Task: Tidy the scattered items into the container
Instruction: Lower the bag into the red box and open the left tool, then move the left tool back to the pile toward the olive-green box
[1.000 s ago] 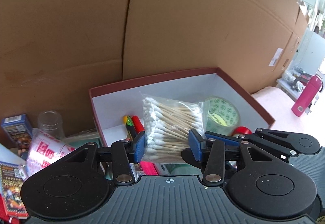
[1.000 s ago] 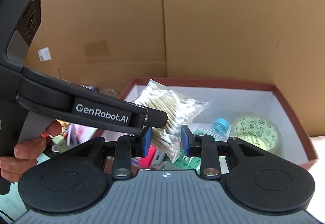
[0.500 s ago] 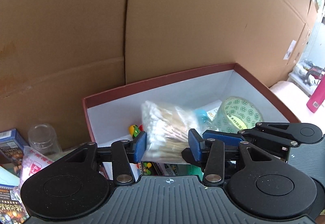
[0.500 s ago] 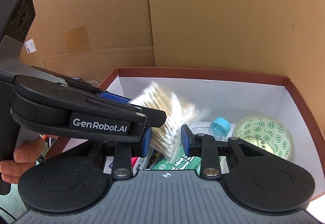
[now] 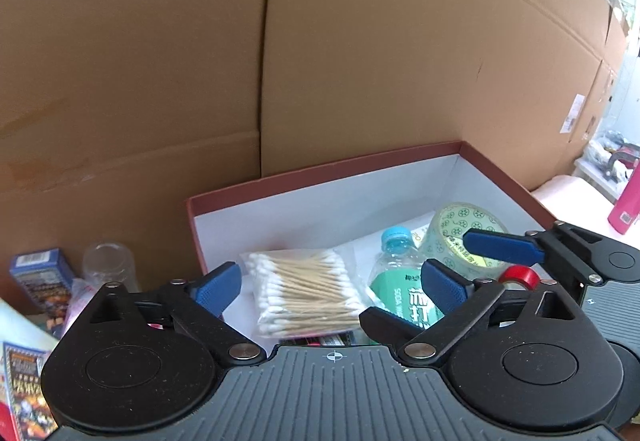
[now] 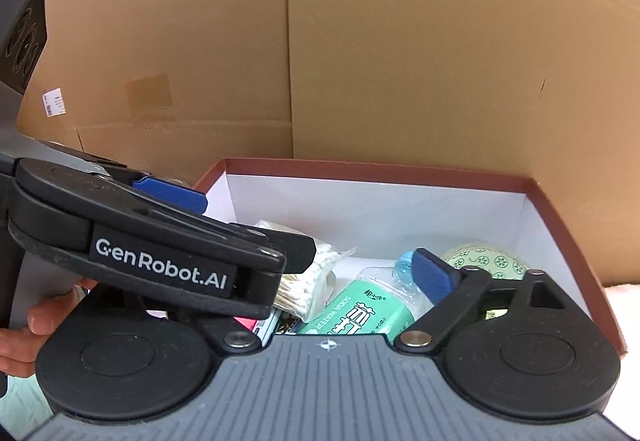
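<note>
A clear bag of cotton swabs (image 5: 304,291) lies flat inside the red box with white lining (image 5: 320,209), next to a green-labelled water bottle (image 5: 400,289), a roll of green-patterned tape (image 5: 460,233) and a small red tape roll (image 5: 520,276). My left gripper (image 5: 330,287) is open and empty just above the bag. My right gripper (image 6: 320,273) is open and empty over the box (image 6: 380,201); its left finger is hidden behind the left gripper's body. The swab bag (image 6: 316,281) and the bottle (image 6: 368,311) show below it.
Outside the box on the left lie a clear cup (image 5: 106,265), a blue carton (image 5: 40,277) and printed packets (image 5: 24,381). Cardboard walls (image 5: 320,61) stand close behind the box. A pink bottle (image 5: 626,207) stands at the far right.
Both grippers opened and let go of the swab bag. It dropped and now lies flat in the box. Both grippers moved further over the box.
</note>
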The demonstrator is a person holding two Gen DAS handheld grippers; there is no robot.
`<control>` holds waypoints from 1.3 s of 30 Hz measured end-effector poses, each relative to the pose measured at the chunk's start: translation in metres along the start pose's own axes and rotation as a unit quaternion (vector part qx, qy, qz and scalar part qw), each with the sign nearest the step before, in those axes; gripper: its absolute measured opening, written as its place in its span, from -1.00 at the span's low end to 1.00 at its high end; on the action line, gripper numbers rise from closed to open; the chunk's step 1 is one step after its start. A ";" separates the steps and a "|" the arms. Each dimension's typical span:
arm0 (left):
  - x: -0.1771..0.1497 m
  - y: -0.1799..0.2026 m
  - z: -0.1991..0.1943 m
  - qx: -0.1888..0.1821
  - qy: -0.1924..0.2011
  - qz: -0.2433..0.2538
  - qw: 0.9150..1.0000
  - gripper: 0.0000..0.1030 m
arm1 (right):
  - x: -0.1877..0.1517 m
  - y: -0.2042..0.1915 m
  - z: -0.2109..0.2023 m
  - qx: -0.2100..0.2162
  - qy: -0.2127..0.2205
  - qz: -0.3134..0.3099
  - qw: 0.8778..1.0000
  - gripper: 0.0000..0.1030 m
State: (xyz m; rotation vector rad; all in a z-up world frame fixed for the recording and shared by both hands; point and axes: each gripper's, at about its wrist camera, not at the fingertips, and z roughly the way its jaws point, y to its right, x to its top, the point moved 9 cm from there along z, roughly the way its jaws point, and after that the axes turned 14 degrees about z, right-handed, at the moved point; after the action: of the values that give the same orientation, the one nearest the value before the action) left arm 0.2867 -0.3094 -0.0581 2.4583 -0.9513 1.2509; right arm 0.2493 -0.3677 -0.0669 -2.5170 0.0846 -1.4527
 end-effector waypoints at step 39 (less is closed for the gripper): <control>-0.097 0.002 -0.163 0.138 0.054 -0.053 0.987 1.00 | -0.074 -0.091 -0.112 0.066 0.000 0.051 0.997 0.94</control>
State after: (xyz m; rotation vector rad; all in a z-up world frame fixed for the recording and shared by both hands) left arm 0.1393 -0.1921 -0.0340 2.5710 -0.6465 1.5518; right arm 0.1094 -0.2865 -0.0544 -2.3721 0.1117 -1.3711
